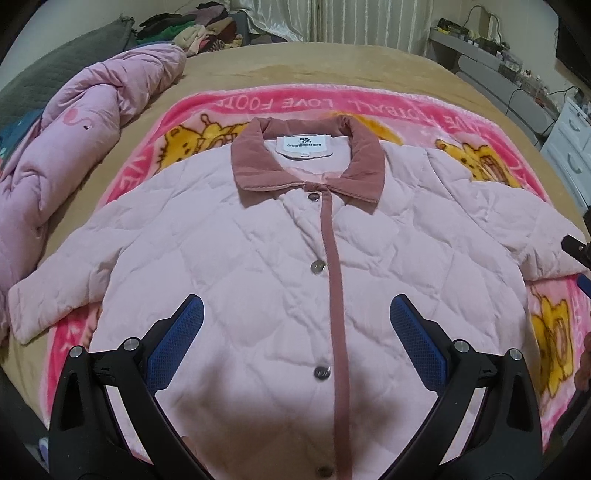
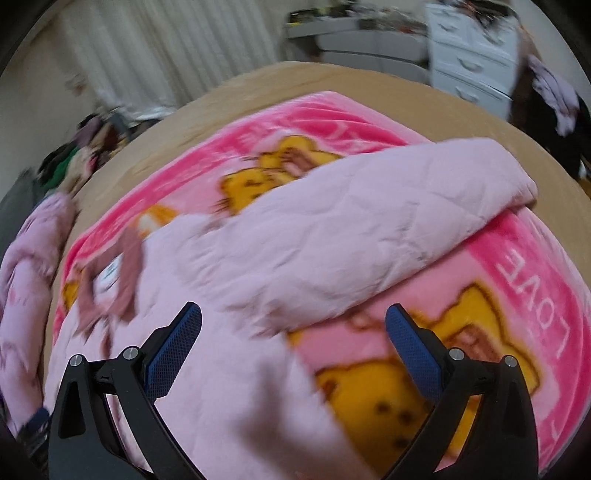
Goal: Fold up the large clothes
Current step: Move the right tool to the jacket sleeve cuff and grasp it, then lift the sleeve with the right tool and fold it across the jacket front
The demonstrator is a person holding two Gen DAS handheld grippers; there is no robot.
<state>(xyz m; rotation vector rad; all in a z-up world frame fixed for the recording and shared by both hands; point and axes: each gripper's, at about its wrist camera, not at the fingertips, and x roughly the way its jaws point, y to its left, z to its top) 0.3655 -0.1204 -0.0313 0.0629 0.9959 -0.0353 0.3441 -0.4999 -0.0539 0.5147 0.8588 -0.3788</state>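
Observation:
A pale pink quilted jacket (image 1: 258, 258) lies flat, front up and buttoned, on a pink cartoon blanket (image 1: 207, 107). It has a dusty-rose collar (image 1: 255, 155), a rose placket and metal snaps. Both sleeves spread outward. My left gripper (image 1: 295, 317) hovers open over the jacket's lower front, nothing between its blue pads. In the blurred right wrist view the jacket (image 2: 221, 369) shows with its right sleeve (image 2: 369, 229) stretched across the blanket (image 2: 498, 258). My right gripper (image 2: 293, 332) hangs open above the sleeve's underarm edge, holding nothing.
A crumpled pink duvet (image 1: 74, 147) lies at the bed's left. A heap of clothes (image 1: 192, 26) sits at the far end. White drawers (image 1: 569, 147) and a cluttered shelf (image 1: 480, 40) stand to the right. Tan bedsheet (image 1: 314, 66) surrounds the blanket.

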